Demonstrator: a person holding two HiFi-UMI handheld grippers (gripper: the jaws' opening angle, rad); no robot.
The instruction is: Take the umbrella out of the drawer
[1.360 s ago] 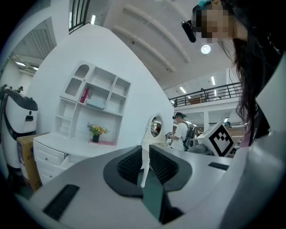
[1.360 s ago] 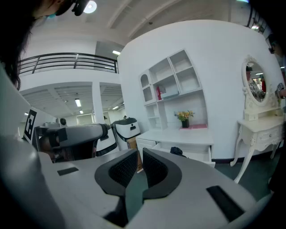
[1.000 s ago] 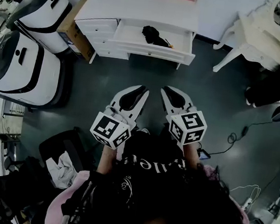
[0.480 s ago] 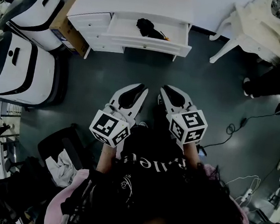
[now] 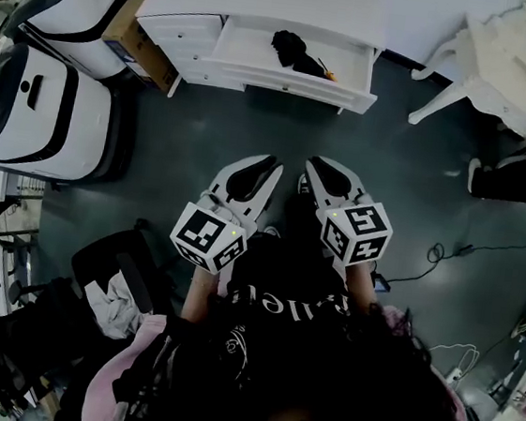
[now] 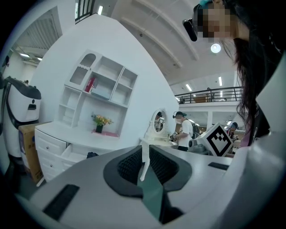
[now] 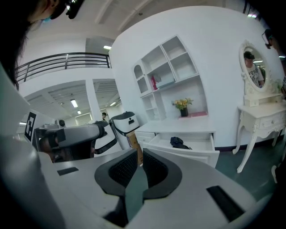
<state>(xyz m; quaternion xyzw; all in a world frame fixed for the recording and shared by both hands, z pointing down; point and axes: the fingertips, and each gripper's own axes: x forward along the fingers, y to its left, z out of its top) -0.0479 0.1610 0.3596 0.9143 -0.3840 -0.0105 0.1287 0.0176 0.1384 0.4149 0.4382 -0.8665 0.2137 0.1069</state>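
Note:
A black folded umbrella (image 5: 298, 53) lies in the open drawer (image 5: 287, 85) of the white dresser (image 5: 268, 3) at the top of the head view. The right gripper view shows the umbrella (image 7: 178, 142) in the drawer (image 7: 192, 155) ahead; in the left gripper view the umbrella (image 6: 91, 155) is small and far off. My left gripper (image 5: 275, 165) and right gripper (image 5: 310, 163) are held side by side over the dark floor, well short of the dresser. Both are shut and hold nothing: the left gripper (image 6: 144, 154) and the right gripper (image 7: 139, 161) show only a thin slit between their pads.
Two white-and-black machines (image 5: 37, 122) and a cardboard box (image 5: 131, 44) stand left of the dresser. A white vanity table (image 5: 516, 64) stands at the top right, with a person's legs (image 5: 517, 177) beside it. Cables (image 5: 437, 258) trail on the floor at right. A dark chair with clothes (image 5: 112, 296) is at lower left.
Both grippers have edged forward toward the dresser, still side by side and shut. The view has shifted a little, so the dresser sits slightly higher in the picture.

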